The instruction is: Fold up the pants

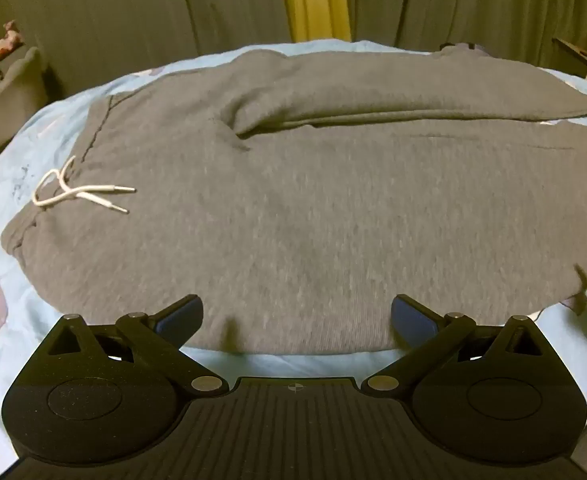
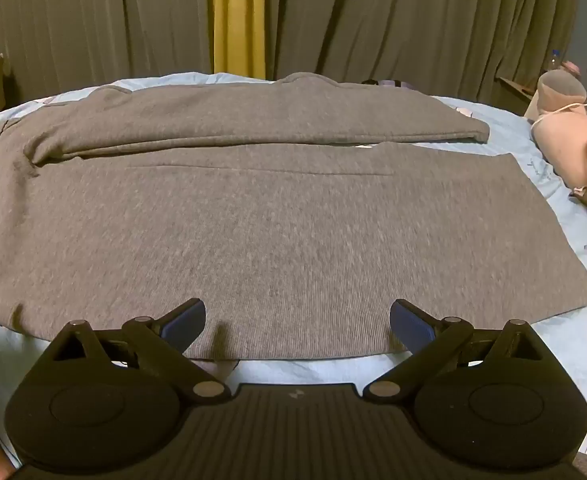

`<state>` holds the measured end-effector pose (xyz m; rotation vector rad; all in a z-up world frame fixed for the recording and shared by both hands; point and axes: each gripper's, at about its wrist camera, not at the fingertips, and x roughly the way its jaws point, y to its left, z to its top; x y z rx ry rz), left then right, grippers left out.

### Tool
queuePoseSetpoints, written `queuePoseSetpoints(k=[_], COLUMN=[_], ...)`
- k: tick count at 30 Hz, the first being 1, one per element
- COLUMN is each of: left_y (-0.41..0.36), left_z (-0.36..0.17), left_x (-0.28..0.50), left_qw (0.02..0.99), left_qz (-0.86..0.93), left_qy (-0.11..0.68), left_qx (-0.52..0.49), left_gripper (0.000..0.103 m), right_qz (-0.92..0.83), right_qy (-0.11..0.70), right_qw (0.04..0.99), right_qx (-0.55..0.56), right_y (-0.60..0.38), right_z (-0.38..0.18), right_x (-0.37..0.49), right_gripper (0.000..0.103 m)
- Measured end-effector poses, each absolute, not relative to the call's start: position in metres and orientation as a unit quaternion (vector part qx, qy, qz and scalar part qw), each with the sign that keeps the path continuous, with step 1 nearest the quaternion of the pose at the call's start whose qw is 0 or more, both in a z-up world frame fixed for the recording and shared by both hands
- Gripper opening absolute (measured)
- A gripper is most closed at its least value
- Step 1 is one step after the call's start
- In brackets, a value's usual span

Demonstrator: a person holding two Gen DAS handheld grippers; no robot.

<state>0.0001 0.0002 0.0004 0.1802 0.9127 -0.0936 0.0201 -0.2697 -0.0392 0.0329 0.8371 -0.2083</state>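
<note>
We hover over the pants [image 1: 293, 208], jaws wide apart.
Both the left gripper [image 1: 295, 316] and right gripper [image 2: 297, 318] grip nothing; cloth spreads toward twelve o'clock.

We are looking at the left claw [image 1: 296, 316] and right claw [image 2: 297, 318], both showing matte black plastic: ribbed centre plates, round domed side housings, angled link arms with silver pivot pins, and blue pads [image 1: 411, 314] lining the fingertips.

Pants [image 2: 277, 232] waistband beyond left edge
</note>
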Motion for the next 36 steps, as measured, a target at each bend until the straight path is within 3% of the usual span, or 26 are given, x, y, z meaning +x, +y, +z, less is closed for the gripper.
queuePoseSetpoints(k=[36], left_y=[0.001], left_z=[-0.009], left_x=[-0.002], left_qw=[0.890], left_qz=[-0.042], left_qy=[0.445], left_qx=[0.090], left_gripper=[0.103], right_qz=[-0.100], right_qy=[0.405], right_qw=[0.909], right_qx=[0.018], right_y=[-0.271], right_z=[-0.040], right_x=[0.021], right_gripper=[0.099])
